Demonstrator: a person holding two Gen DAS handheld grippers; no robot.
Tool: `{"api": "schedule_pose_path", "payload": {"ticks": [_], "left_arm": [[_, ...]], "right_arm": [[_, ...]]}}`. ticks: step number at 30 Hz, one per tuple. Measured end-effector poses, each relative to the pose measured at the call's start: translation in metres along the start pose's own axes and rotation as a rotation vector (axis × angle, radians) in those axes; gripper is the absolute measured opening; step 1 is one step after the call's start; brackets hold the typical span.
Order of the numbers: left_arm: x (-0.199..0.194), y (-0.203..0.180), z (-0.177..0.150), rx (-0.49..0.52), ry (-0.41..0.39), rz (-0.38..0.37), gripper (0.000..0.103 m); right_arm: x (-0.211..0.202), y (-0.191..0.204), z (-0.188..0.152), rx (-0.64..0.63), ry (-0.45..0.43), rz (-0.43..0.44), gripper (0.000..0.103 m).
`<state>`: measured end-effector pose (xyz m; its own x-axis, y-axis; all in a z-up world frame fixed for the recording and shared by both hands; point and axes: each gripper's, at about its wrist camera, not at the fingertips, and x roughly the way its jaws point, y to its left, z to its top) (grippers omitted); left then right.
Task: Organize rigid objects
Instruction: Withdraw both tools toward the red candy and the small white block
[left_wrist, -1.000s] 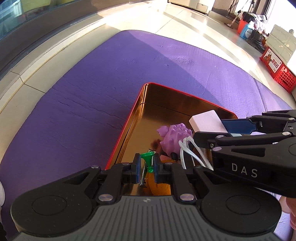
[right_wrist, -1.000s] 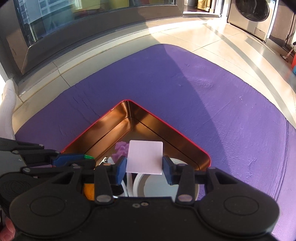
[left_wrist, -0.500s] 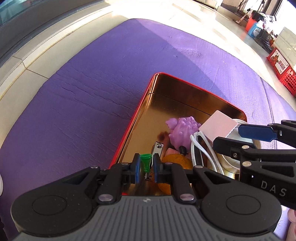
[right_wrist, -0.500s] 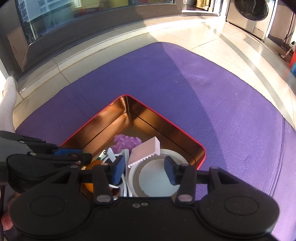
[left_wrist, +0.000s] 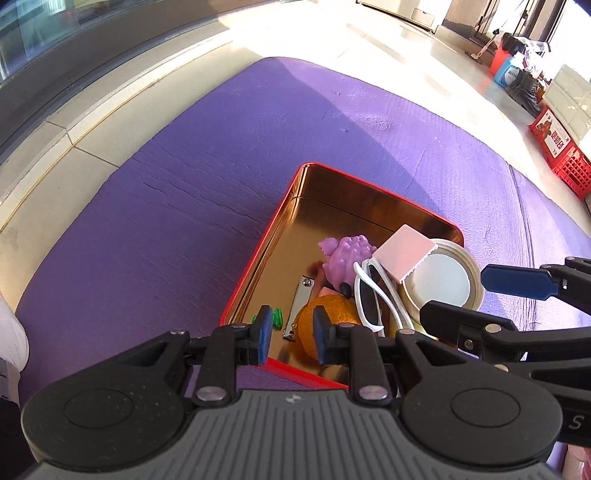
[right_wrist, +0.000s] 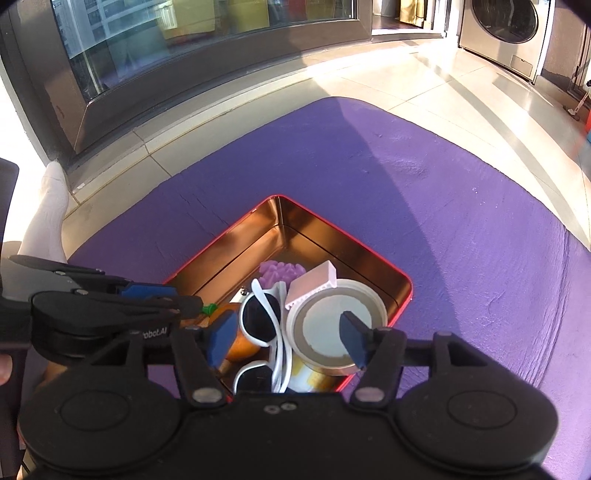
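A shallow rectangular tin tray (left_wrist: 258, 254) with a red rim and a gold, mirror-like inside is set on a purple foam mat (left_wrist: 184, 184). Gathered at its near end are a spiky purple rubber toy (left_wrist: 343, 254), white-framed sunglasses with dark lenses (left_wrist: 369, 295), a steel nail clipper (left_wrist: 297, 306), an orange fruit (left_wrist: 328, 321), a small green plastic clip (left_wrist: 277, 317) and a round tin with a cream lid (right_wrist: 334, 325). A pale pink ridged block (right_wrist: 314, 282) is propped tilted on that lid. The left gripper (left_wrist: 290, 334) is held above the tray's near edge, jaws apart and empty. The right gripper (right_wrist: 286, 338) is spread wide over the round tin, nothing between its pads.
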<state>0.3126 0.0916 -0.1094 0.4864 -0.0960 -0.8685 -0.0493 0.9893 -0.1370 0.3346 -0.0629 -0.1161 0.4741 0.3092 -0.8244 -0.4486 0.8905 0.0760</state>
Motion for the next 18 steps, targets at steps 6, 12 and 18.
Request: {"api": "schedule_pose_path", "payload": {"ticks": [6, 12, 18], "left_arm": [[-0.024, -0.008, -0.006, 0.007, -0.018, -0.007, 0.023], [-0.050, -0.016, -0.014, 0.019, -0.041, -0.017, 0.030], [-0.081, -0.021, -0.026, 0.006, -0.096, -0.029, 0.069]], "right_arm": [[-0.026, -0.001, -0.007, 0.007, -0.032, 0.012, 0.068], [-0.059, -0.009, -0.024, 0.019, -0.061, 0.025, 0.080], [-0.086, -0.029, -0.049, 0.063, -0.060, 0.000, 0.087]]}}
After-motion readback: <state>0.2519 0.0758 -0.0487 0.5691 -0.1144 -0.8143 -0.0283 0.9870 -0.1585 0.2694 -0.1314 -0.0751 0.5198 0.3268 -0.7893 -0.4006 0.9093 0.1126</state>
